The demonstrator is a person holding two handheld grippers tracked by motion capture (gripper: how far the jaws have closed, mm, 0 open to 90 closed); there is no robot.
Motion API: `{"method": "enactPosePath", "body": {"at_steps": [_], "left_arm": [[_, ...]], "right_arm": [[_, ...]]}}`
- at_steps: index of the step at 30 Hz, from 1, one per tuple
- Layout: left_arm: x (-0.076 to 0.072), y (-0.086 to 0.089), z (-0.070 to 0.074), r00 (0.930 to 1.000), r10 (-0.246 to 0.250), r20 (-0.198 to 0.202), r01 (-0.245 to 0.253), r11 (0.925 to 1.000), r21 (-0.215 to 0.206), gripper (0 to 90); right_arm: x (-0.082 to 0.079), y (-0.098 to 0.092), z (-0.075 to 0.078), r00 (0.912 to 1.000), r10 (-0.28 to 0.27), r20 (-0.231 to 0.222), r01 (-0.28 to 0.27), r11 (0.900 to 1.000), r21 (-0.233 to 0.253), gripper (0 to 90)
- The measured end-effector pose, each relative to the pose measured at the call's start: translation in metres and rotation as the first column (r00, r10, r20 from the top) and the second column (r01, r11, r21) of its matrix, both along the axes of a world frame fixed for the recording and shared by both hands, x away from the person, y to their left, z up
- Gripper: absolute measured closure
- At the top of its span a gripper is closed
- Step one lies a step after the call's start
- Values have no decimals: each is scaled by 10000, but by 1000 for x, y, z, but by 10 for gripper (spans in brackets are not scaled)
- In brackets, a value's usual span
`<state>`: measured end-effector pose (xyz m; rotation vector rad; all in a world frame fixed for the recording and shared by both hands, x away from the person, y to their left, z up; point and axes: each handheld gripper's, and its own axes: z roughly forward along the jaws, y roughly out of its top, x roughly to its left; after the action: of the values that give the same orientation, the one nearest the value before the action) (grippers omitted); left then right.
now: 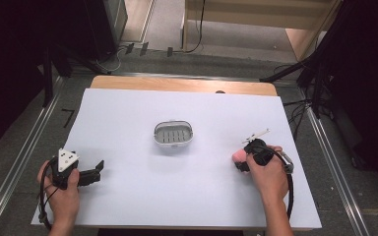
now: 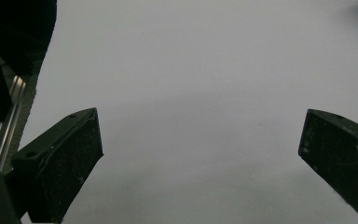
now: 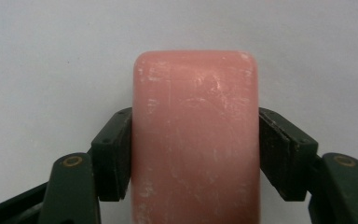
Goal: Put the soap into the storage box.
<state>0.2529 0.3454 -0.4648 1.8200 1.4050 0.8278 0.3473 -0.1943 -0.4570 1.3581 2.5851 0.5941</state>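
A pink bar of soap [image 3: 195,140] sits between the two black jaws of my right gripper [image 3: 195,154], which press on both of its long sides. From the high view the same soap [image 1: 237,156] peeks out at the left of the right gripper [image 1: 243,160], low over the white sheet at the right. A grey oval soap dish [image 1: 173,133] with a slotted floor stands at the middle of the sheet. My left gripper [image 1: 98,169] rests at the near left, open, and in its own view the jaws of the left gripper [image 2: 200,154] stand wide apart over bare sheet.
A white sheet [image 1: 128,196] covers the wooden table [image 1: 177,84]. Metal rails [image 1: 24,147] run along both sides on the floor. Dark stands and cables [image 1: 315,78] stand at the far right and far left.
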Motion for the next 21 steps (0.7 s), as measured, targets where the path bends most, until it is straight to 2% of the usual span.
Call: {"method": "enactPosePath", "body": {"at_steps": [4,7,10,11,17,18,19,21], "left_arm": [[0,0,0,10000,7,-11,-7,10000,-14,0],[0,0,0,10000,19,-8,-19,10000,-23,1],[0,0,0,10000,40,-3,-40,10000,-21,1],[1,0,0,10000,18,-20,-18,10000,-6,1],[0,0,0,10000,40,-35,-39,10000,29,1],[0,0,0,10000,42,-34,-42,10000,29,0],[0,0,0,10000,39,-38,-39,10000,24,0],[1,0,0,10000,30,-36,-30,10000,19,1]], "right_arm": [[-1,2,1,10000,21,87,-20,9999,-132,386],[-1,-1,0,9987,461,211,-462,9989,41,387],[-1,-3,2,9977,565,363,-573,9982,196,387],[1,-5,4,9953,783,568,-803,9962,337,388],[4,2,12,9866,1499,649,-1528,9873,430,387],[5,5,16,9811,1781,752,-1817,9824,435,387],[5,5,16,9811,1781,752,-1817,9824,435,387],[8,13,21,9733,2138,837,-2178,9751,416,387]]}}
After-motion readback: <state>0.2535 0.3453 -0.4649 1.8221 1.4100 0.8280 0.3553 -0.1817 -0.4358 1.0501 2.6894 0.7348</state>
